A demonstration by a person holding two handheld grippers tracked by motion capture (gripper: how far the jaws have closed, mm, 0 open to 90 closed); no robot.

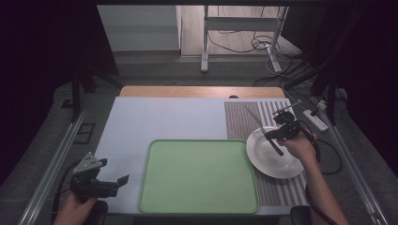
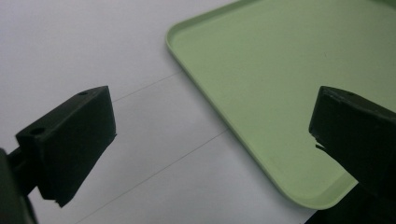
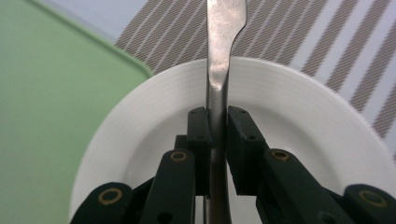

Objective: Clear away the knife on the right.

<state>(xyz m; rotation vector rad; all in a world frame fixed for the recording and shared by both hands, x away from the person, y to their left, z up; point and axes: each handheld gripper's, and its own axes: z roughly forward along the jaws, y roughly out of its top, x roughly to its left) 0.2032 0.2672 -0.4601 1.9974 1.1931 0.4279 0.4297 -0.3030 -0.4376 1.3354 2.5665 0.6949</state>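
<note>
A: Where is the knife [image 3: 219, 56] relative to the white plate [image 3: 299, 116]?

B: Above it. The right gripper [image 3: 217, 122] has its fingers [image 3: 198, 135] pinched tight on the knife's handle, and the blade runs out past the plate's far rim over the striped placemat [image 3: 299, 32]. In the high view the knife [image 1: 263, 129] slants across the plate [image 1: 274, 159].

A: And the green tray [image 1: 199, 176]?

B: Just left of the plate, nothing on it.

A: The other hand?

B: The left gripper [image 2: 210, 140] sits well left of the plate, over the counter [image 2: 70, 46] at the tray's near left corner, fingers [image 2: 74, 140] spread wide with nothing between them.
</note>
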